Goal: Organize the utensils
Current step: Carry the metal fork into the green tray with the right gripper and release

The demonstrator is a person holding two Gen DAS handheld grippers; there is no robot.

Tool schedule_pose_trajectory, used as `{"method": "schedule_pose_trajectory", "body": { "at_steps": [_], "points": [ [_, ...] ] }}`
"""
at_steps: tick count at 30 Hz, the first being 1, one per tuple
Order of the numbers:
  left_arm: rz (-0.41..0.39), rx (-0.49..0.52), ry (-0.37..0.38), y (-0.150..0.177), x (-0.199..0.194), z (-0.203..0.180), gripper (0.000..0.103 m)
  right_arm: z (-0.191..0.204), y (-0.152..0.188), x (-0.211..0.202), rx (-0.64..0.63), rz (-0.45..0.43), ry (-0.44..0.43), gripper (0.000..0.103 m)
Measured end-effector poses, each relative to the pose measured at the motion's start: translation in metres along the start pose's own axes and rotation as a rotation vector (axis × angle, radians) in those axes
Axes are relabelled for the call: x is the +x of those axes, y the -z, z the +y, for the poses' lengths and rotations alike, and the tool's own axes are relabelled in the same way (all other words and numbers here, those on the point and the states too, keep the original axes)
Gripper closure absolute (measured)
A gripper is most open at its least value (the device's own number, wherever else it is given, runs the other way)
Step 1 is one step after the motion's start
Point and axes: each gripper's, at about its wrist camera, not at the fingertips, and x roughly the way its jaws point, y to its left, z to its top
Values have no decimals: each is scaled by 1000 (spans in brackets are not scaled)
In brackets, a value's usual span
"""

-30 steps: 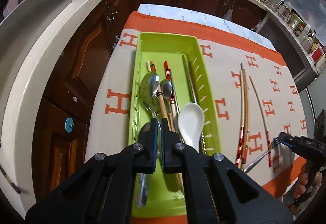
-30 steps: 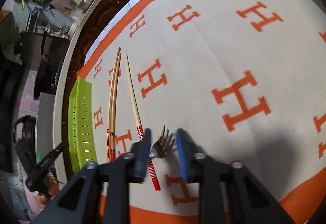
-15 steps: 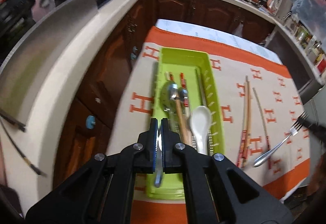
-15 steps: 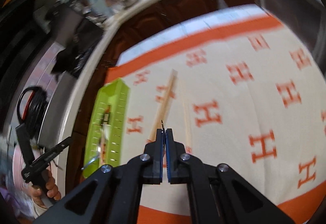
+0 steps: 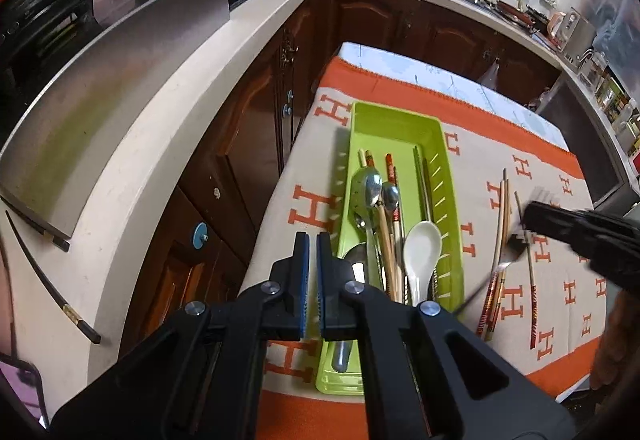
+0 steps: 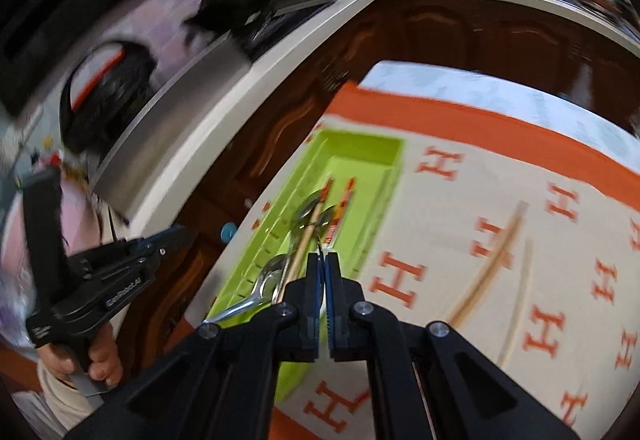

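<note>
A lime-green tray [image 5: 394, 112] [image 6: 360, 148] lies on the H-patterned cloth. In it are metal spoons [image 5: 368, 180], chopsticks and a white ceramic spoon [image 5: 422, 244]. My left gripper [image 5: 313, 244] [image 6: 176, 234] hovers by the tray's near left corner, jaws together with nothing between them. My right gripper [image 5: 528, 212] [image 6: 322, 260] is shut on a metal fork [image 5: 478, 289] near its tines. The fork is off the cloth, right of the tray, with its handle slanting down towards the tray. Loose chopsticks [image 5: 500, 224] [image 6: 492, 264] lie on the cloth under it.
A white counter [image 5: 192, 128] with dark wooden cabinets curves round the table's left and far sides. Black chopsticks [image 5: 40, 268] lie on the counter. A person's hand [image 6: 100, 364] holds the left gripper's handle. Bare cloth [image 6: 500, 176] stretches right of the tray.
My right gripper has shut on the fork, lifted it and swung it left towards the tray. My left gripper has pulled back up from the tray, leaving a spoon lying there.
</note>
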Motion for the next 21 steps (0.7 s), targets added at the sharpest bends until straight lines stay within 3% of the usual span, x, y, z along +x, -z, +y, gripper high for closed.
{"method": "schedule_pose_trajectory", "body": {
  "at_steps": [7,14,21],
  "points": [
    [44,-38,10,6,19,4,102,39,-17,59,-112,91,3,98],
    [81,-54,24,12,34,2,101,18,-22,71,50,65,-6,87],
    [86,-41,49,15,35,-11,101,-6,-16,47,147,33,-10,87]
  ]
}}
